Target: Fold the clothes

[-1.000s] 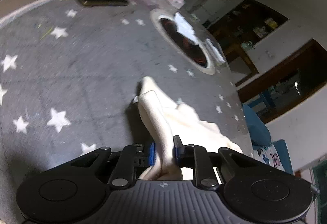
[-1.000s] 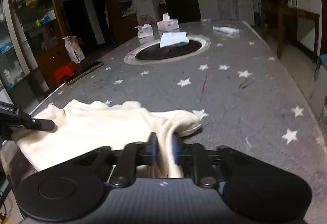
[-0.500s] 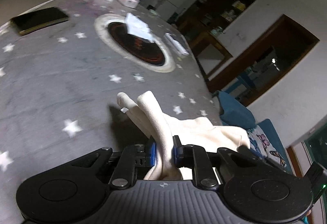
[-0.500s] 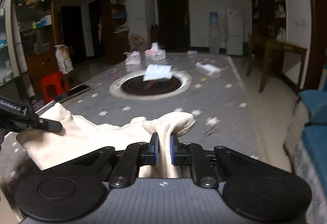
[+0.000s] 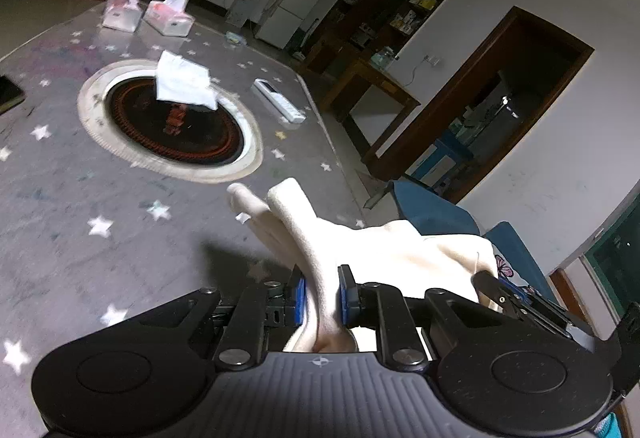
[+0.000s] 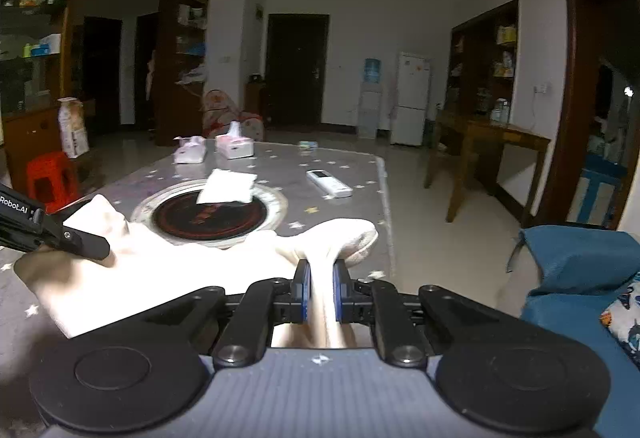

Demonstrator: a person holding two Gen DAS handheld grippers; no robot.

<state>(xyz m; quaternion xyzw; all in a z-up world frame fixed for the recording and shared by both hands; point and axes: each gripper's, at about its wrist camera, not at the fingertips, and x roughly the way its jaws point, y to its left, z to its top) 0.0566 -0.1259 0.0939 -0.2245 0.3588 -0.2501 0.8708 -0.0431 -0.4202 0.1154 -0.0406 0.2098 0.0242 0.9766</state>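
Tissue packs (image 6: 233, 146) stand side by side near the far edge of the table (image 5: 60, 198), two of them, each with a white sheet poking out of its top. Closer in, the round recess (image 5: 172, 122) sunk into the table's middle has a dark, reddish-ringed inside, and a loose white tissue (image 5: 182, 82) lies across its far rim.

Both tools are clamped on the cream garment (image 6: 168, 270). The left gripper (image 5: 322, 296) has its blue-padded fingers pressed on a bunched fold that sticks up and forward past the tips. The right gripper (image 6: 319, 292) pinches another fold the same way, its pads nearly together with only cloth between them. The garment stretches between the two tools over the near part of the table; whether its middle rests on the surface or hangs clear cannot be told. In the right wrist view the left gripper's black finger shows at the left, lying against the cloth.

A white remote control (image 6: 329, 183) lies near the table's right edge, beyond the recess and well apart from the garment. A dark flat object (image 5: 8, 94) sits at the left edge. Off the table's right side stand a blue chair (image 6: 580, 270) and, further back, a wooden desk (image 6: 488, 142).
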